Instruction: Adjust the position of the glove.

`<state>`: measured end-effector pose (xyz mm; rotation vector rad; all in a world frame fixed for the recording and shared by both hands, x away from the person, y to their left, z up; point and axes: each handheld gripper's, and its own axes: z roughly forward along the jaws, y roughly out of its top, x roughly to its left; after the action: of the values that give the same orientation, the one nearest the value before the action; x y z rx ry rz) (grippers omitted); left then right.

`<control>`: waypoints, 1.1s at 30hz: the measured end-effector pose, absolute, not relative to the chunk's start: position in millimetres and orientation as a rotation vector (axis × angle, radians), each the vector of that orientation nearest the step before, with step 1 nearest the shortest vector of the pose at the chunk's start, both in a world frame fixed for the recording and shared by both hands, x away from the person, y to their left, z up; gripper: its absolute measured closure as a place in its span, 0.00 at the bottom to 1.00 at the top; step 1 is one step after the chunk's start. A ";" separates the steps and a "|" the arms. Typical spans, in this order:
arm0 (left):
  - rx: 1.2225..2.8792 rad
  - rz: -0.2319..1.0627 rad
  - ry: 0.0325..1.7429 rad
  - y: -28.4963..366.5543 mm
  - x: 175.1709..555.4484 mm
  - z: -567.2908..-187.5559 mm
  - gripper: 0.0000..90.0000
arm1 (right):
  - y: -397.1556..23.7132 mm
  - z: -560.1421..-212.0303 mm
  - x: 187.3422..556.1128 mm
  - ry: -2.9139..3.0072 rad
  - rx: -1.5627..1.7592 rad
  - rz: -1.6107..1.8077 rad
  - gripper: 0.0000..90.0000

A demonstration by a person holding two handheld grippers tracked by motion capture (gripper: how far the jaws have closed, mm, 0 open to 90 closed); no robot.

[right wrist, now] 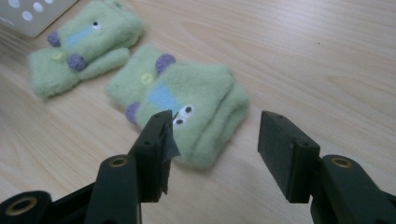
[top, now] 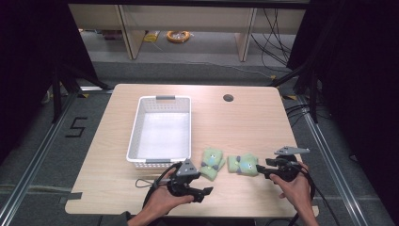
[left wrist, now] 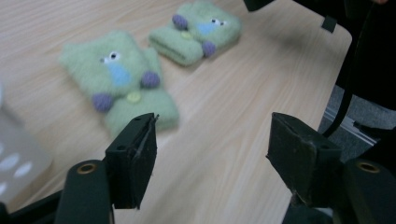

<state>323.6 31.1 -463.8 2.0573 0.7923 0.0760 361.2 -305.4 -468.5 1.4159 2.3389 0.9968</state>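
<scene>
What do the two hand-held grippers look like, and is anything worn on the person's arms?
Both are black: the left hand-held gripper and right hand-held gripper each carry a grey three-cornered plate on top and trail a black cable. Each has two blocky black jaws with flat pads and brass-ringed holes at the base. A dark sleeve edge shows at the left forearm.

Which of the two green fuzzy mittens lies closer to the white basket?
The left green fuzzy mitten, just off the white plastic basket's near right corner; the other green fuzzy mitten lies farther right.

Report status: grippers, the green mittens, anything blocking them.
Left gripper open, empty. Right gripper open, at the right mitten, not gripping. Left mitten flat beside the white basket. Nothing in the way.
</scene>
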 end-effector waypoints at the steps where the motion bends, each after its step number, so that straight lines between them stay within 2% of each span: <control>1: 2.050 0.053 0.808 24.5 327.9 -463.3 0.39 | -305.6 -469.3 363.2 2.349 1.383 0.995 0.53; 12: 2.142 0.090 0.804 -28.0 371.3 -476.2 0.51 | -300.6 -472.3 377.4 2.349 1.407 0.990 0.54; 19: 2.189 0.114 0.809 -55.0 385.5 -487.1 0.52 | -301.7 -474.5 388.7 2.403 1.348 0.973 0.54; 24: 2.216 0.138 0.812 -64.8 390.7 -491.2 0.53 | -296.9 -472.1 390.3 2.428 1.464 0.929 0.54; 33: 2.273 0.138 0.833 -73.7 399.9 -497.6 0.55 | -296.0 -476.9 402.0 2.463 1.451 0.921 0.56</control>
<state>399.9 -73.7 -497.6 2.2731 0.8330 0.1378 402.0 -296.0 -476.9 1.4512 2.4635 0.9211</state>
